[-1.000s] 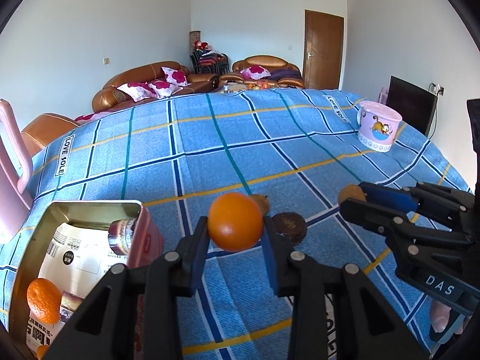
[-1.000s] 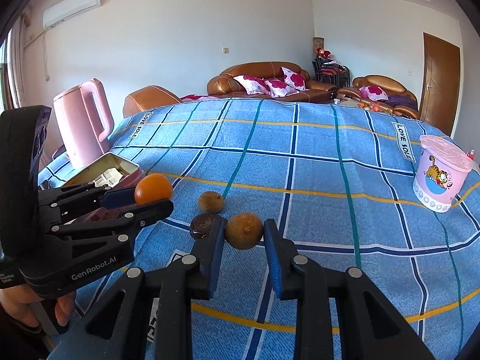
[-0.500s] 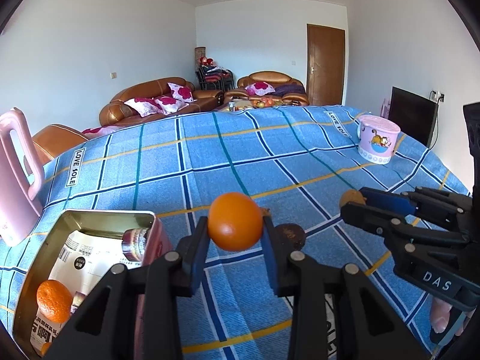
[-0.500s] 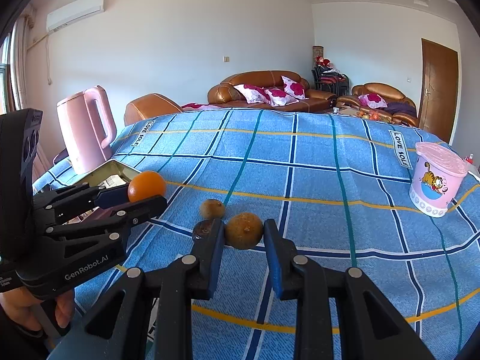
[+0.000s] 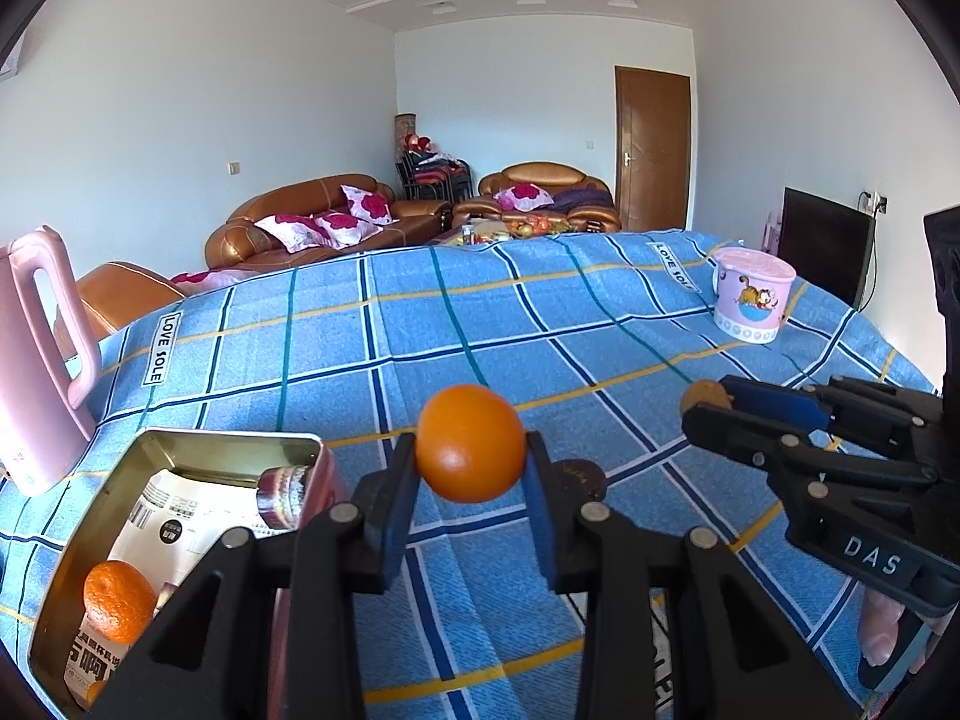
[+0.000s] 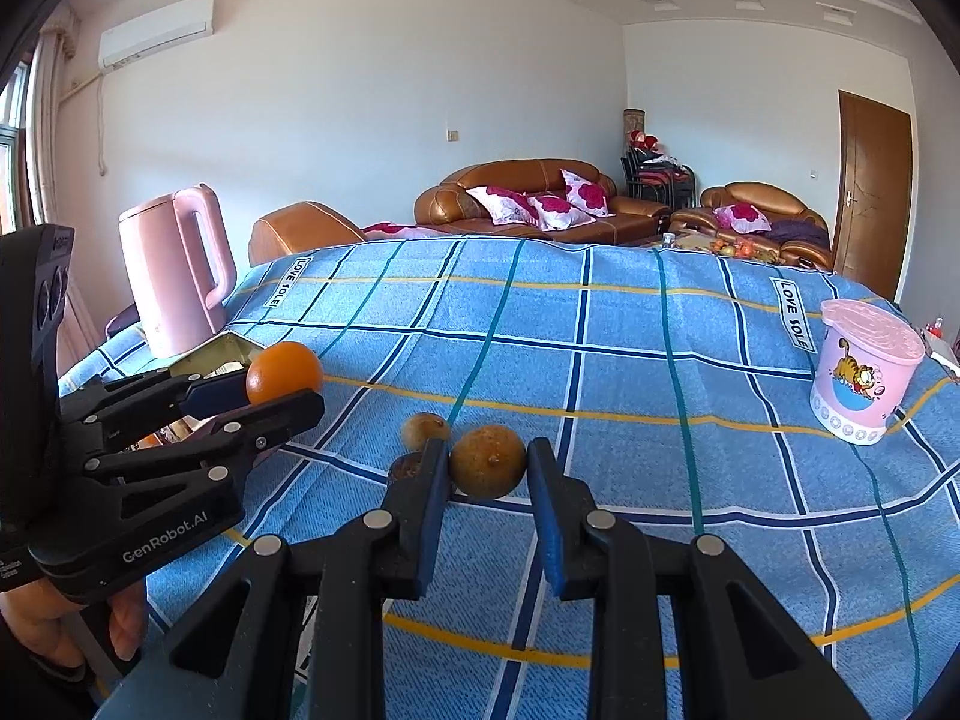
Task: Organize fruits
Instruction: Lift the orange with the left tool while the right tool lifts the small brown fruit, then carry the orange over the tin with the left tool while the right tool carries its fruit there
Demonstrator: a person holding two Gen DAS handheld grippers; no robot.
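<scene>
The left gripper (image 5: 471, 459) clenched an orange (image 5: 470, 443) above the blue checked cloth (image 5: 540, 324), beside the open tin (image 5: 180, 441); the right gripper (image 6: 487, 468) gripped a brownish-yellow fruit (image 6: 487, 462) above that cloth.

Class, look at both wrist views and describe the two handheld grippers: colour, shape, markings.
Both are matte black plastic, built of angular, cut-out linkage arms joined by silver rivets, with blue pads lining the jaws. The left gripper carries white "GenRobot.AI" lettering on its side and a tall black housing behind. The right gripper reads "DAS" in white. No cables or sleeves show.
</scene>
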